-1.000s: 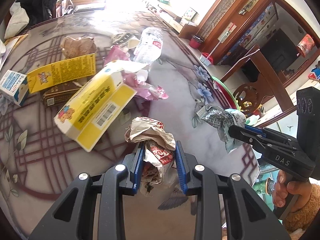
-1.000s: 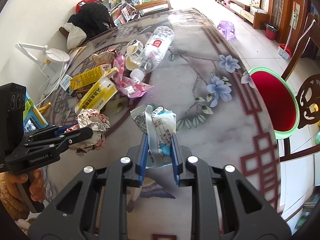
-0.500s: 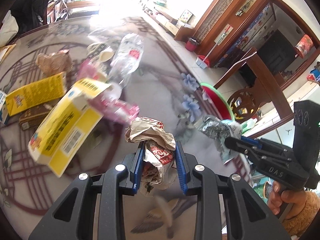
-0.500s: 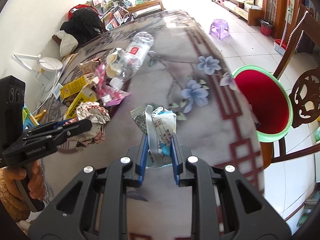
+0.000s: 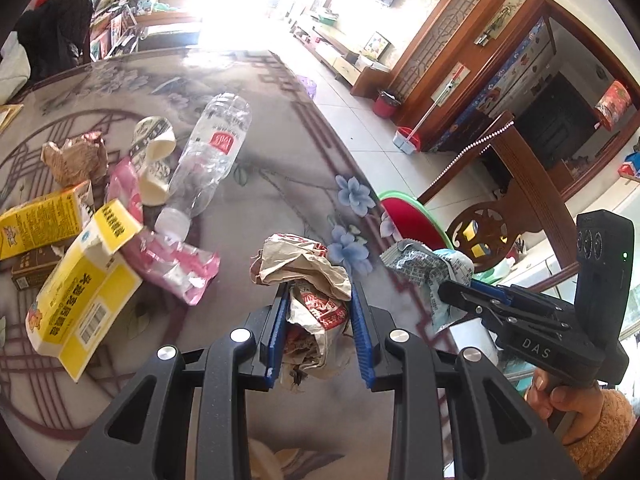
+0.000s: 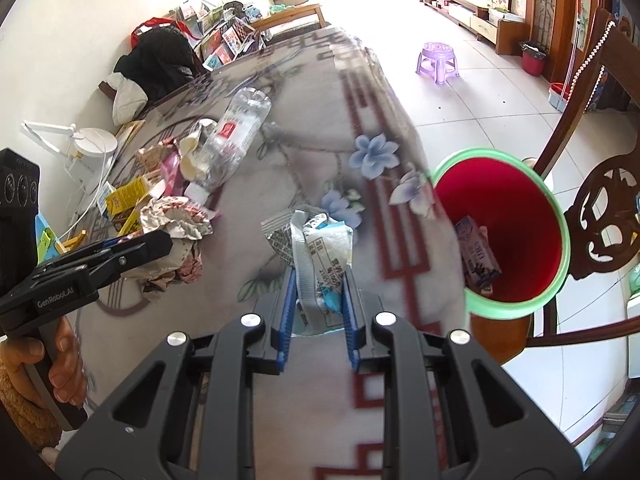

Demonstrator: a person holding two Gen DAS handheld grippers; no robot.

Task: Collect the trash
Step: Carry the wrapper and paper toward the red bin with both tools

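**Trash collection: both grippers loaded, carrying toward the bin**

**Left wrist view**
- My left gripper (image 5: 318,312): jaws narrowed on a crumpled paper wrapper (image 5: 308,276), brown with red print, bulging out above the blue pads.
- My right gripper (image 5: 460,292): seen from the side, to the right of the wrapper, with a crumpled foil packet (image 5: 424,264) at its tip. From this angle I cannot tell how its jaws stand.
- Table (image 5: 260,184), floral patterned top, with litter to the left of the wrapper: open yellow carton (image 5: 80,300), second yellow carton (image 5: 40,220), pink wrapper (image 5: 168,264), clear plastic bottle (image 5: 212,156), paper cup (image 5: 154,168), brown crumpled paper (image 5: 76,156).
- Red bin (image 5: 416,224), green rim, shows just past the table edge, to the right of the wrapper.

**Right wrist view**
- Right gripper (image 6: 318,300): jaws narrowed on the foil packet (image 6: 316,244), which stands up between the pads over the table (image 6: 304,160).
- Red bin (image 6: 500,224): on the floor beside the table edge, to the right of the packet, mouth open to me; a small carton (image 6: 478,256) already lies inside.
- Left gripper (image 6: 160,246), with its paper wrapper (image 6: 176,236), is to the left of the packet; beyond it are the bottle (image 6: 236,140) and a yellow carton (image 6: 124,200).

**Step in hand (my judgement):** carrying two grasped pieces to the bin; neither is over its mouth yet.

**Next move calls for:** swinging the right gripper rightward off the table edge until the packet hangs above the bin, then parting the jaws; the left follows with the wrapper. Several pieces remain on the table.
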